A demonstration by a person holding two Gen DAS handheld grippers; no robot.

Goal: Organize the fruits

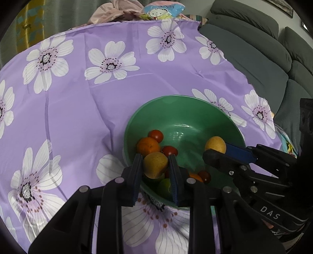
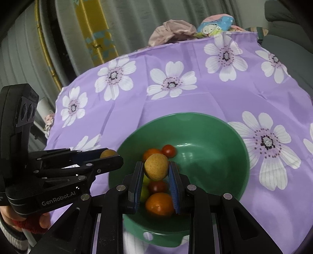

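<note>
Purple floral tablecloth (image 1: 82, 109) covered the work surface, grey sofa (image 1: 254, 58) to one side, crumpled fabric and a cartoon-print cushion (image 1: 162, 9) at the far edge. Green bowl (image 1: 183, 109) sat on the cloth near the operator, holding the fruit pile. Left gripper (image 1: 155, 166) was clamped on a yellow fruit (image 1: 155, 165), pads on both flanks, held just above the pile; in the right wrist view the same gripper reached toward the bowl's left rim with that fruit at its tips. Right gripper (image 2: 156, 170) was clamped on a second yellow fruit (image 2: 156, 169), squeezed between the blue pads (image 2: 137, 181) and hanging over the bowl's near half. Both held above the bowl interior — my read: either mid-drop-off or mid-pickup, can't tell which from the stills. Held fruits were roundish, dull yellow-tan, with finely speckled matte skin, likely firm enough for a pinch grip. In the bowl: two oranges (image 2: 159, 203), several small glossy red tomatoes (image 2: 168, 150), something green (image 1: 164, 185) partly hidden. Fruit clustered on the near side; far side of the bowl bare. Risk: round fruit could slip from flat pads.
</note>
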